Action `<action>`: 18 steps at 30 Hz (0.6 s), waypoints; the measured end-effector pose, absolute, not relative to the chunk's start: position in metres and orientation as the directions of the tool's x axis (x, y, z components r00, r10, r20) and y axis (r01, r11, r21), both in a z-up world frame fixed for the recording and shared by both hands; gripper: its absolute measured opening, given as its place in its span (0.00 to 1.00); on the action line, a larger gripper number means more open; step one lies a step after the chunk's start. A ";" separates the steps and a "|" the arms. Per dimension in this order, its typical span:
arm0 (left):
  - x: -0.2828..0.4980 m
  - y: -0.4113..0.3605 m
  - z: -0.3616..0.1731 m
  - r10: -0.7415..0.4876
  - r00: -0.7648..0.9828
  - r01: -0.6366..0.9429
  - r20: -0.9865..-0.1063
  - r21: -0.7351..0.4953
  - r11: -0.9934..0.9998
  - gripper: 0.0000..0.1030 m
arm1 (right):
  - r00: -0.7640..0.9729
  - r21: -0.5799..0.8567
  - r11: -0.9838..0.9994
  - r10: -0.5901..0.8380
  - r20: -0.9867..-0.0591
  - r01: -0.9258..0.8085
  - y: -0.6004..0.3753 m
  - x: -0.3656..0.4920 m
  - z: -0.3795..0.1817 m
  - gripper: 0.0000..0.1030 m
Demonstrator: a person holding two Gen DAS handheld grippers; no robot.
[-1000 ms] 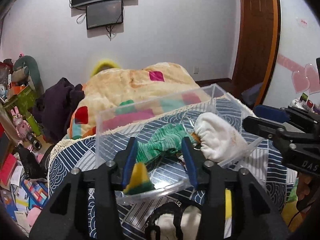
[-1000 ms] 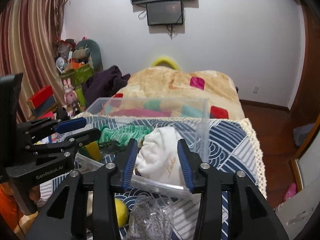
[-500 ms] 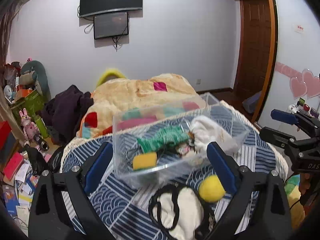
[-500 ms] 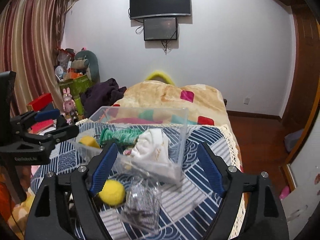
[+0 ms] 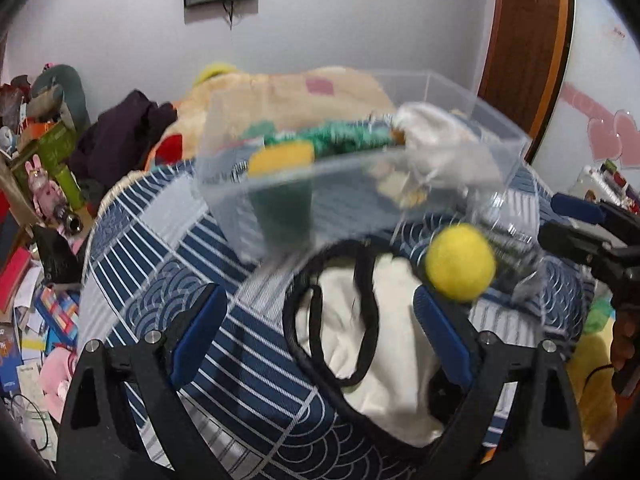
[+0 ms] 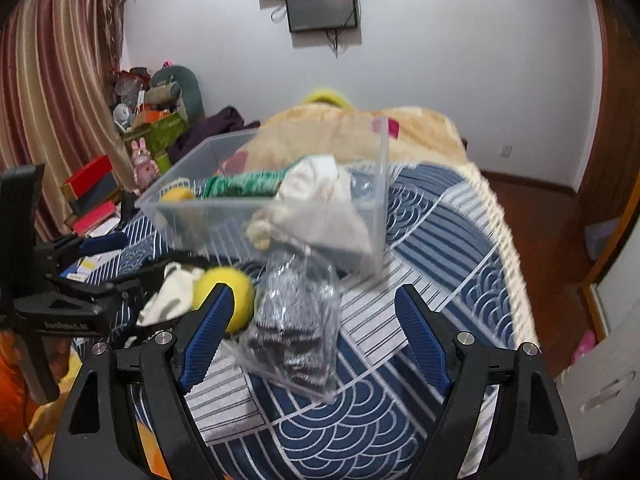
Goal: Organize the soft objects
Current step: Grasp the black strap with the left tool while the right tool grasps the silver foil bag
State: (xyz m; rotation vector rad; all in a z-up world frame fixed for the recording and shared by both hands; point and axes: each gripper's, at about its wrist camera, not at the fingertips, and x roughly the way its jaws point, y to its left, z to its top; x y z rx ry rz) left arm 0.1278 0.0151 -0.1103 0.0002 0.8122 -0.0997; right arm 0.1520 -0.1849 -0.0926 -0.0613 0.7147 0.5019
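A clear plastic bin [image 5: 500, 148] [image 6: 380, 200] stands on the blue patterned cloth and holds a green knit piece [image 5: 344, 138] [image 6: 244, 184], a yellow sponge [image 5: 280, 158] [image 6: 176, 195] and a white cloth [image 5: 440, 140] [image 6: 316, 192]. In front of it lie a yellow ball [image 5: 460, 264] [image 6: 224, 296], a white garment with black straps [image 5: 376, 332] [image 6: 172, 292] and a clear bag of grey material [image 6: 296, 316]. My left gripper [image 5: 320, 332] is open above the white garment. My right gripper [image 6: 312, 332] is open around the bag.
The blue patterned cloth [image 5: 168, 248] [image 6: 448, 240] covers a round table with a fringed edge. A bed with a beige blanket [image 6: 352, 132] lies behind. Clutter of boxes and toys [image 5: 44, 168] fills the left side. A wooden door [image 5: 524, 40] stands at right.
Both grippers opened wide and drew back from the bin. They have since dropped lower, over the items lying in front of the bin.
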 end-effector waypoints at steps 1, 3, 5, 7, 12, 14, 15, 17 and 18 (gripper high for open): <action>0.128 0.015 -0.114 -0.093 0.677 0.091 -0.730 -0.042 0.995 0.90 | 0.632 0.121 0.879 0.421 -0.650 -0.461 -0.184 0.154 -0.095 0.78; 0.129 0.015 -0.120 -0.110 0.662 0.102 -0.741 -0.056 0.993 0.82 | 0.604 0.141 0.875 0.428 -0.672 -0.464 -0.182 0.158 -0.102 0.78; 0.129 0.014 -0.125 -0.140 0.648 0.119 -0.749 -0.082 0.990 0.68 | 0.577 0.157 0.869 0.436 -0.690 -0.469 -0.179 0.161 -0.108 0.75; 0.129 0.013 -0.128 -0.170 0.639 0.135 -0.750 -0.108 0.985 0.58 | 0.551 0.168 0.862 0.444 -0.706 -0.479 -0.176 0.163 -0.112 0.60; 0.121 0.011 -0.123 -0.172 0.666 0.145 -0.726 -0.100 0.984 0.40 | 0.535 0.184 0.848 0.466 -0.704 -0.497 -0.174 0.160 -0.114 0.38; 0.116 0.014 -0.117 -0.179 0.676 0.147 -0.715 -0.107 0.983 0.27 | 0.549 0.173 0.846 0.468 -0.692 -0.504 -0.175 0.156 -0.111 0.31; 0.115 0.016 -0.114 -0.184 0.678 0.148 -0.712 -0.112 0.983 0.24 | 0.558 0.166 0.846 0.469 -0.684 -0.506 -0.175 0.154 -0.109 0.28; 0.112 0.018 -0.108 -0.194 0.682 0.152 -0.705 -0.122 0.981 0.15 | 0.572 0.155 0.845 0.469 -0.673 -0.511 -0.177 0.150 -0.105 0.25; 0.109 0.020 -0.105 -0.197 0.686 0.156 -0.700 -0.124 0.980 0.14 | 0.582 0.147 0.846 0.469 -0.664 -0.513 -0.178 0.149 -0.102 0.24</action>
